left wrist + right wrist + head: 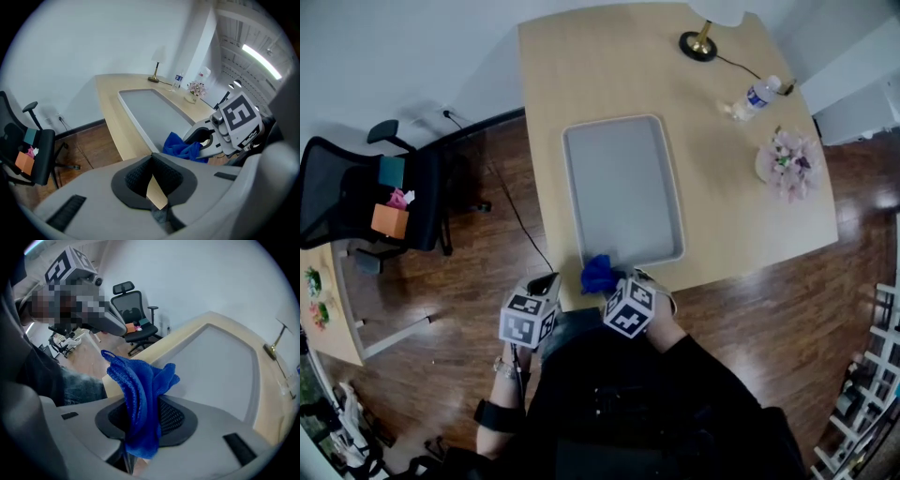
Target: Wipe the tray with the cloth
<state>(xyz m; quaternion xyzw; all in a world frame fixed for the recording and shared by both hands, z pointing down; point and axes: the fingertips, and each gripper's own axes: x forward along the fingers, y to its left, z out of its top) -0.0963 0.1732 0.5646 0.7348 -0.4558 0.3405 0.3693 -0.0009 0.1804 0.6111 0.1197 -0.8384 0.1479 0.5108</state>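
Observation:
A grey tray (pixel 623 187) lies lengthwise on the light wooden table (pixel 558 84). A bunched blue cloth (pixel 597 274) hangs over the tray's near end, with my right gripper (pixel 607 283) shut on it. In the right gripper view the cloth (pixel 140 390) drapes out from between the jaws of that gripper (pixel 140 423), above the tray (pixel 220 366). My left gripper (pixel 547 283) hovers at the table's near edge, just left of the cloth, jaws together with nothing in them. The left gripper view shows its closed jaws (pixel 152 174), the tray (pixel 154 112), the cloth (pixel 183 149) and the right gripper (pixel 206 140).
On the far and right parts of the table stand a lamp base (pixel 698 44), a lying water bottle (pixel 757 97) and a pot of flowers (pixel 789 161). A black office chair (pixel 366 192) holding small items stands on the wooden floor at left, with a cable (pixel 520 220) beside it.

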